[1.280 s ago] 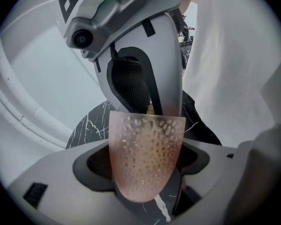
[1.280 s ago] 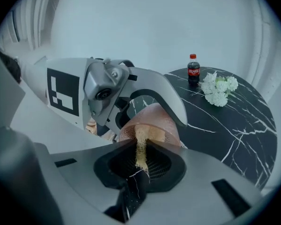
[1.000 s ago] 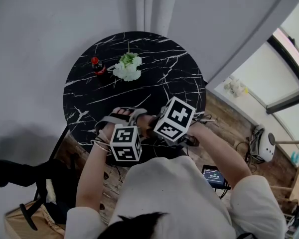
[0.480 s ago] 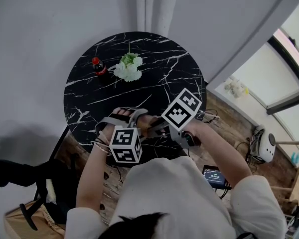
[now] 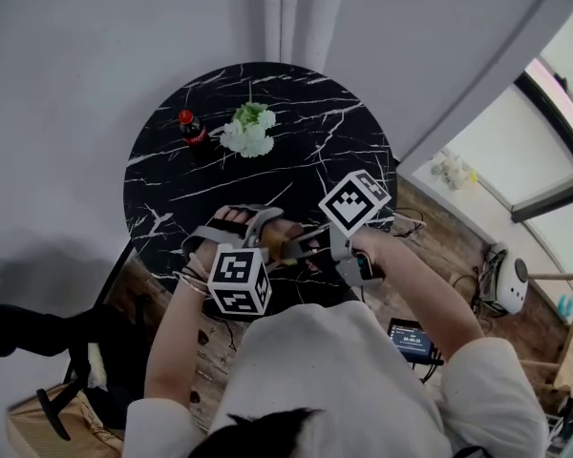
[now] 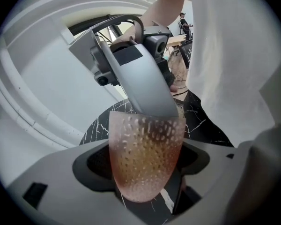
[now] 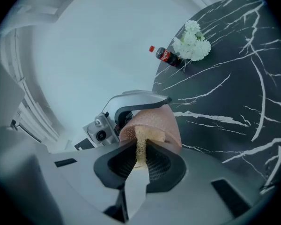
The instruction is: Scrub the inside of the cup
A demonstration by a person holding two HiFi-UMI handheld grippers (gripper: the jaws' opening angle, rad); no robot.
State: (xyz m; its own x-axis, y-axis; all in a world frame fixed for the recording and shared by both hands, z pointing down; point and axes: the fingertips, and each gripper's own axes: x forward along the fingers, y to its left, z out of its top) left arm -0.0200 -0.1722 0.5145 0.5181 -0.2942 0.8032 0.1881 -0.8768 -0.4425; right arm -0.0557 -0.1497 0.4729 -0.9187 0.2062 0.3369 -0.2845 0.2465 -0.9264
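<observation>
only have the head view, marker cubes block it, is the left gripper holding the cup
Observer: Yes. The left gripper view shows the left gripper shut on a pinkish, dimpled cup.
Operator: whats in the right one
Observer: The right gripper is shut on a thin yellowish sponge.
Operator: is it in the cup
Observer: The cup's mouth faces the right gripper, and the sponge's far end sits inside it.

Left gripper point(image 5: 250, 225): tilted down, jaws clamped on the cup point(image 6: 145, 163).
Right gripper point(image 5: 304, 246): jaws pinching the sponge point(image 7: 141, 146), cup just ahead.
</observation>
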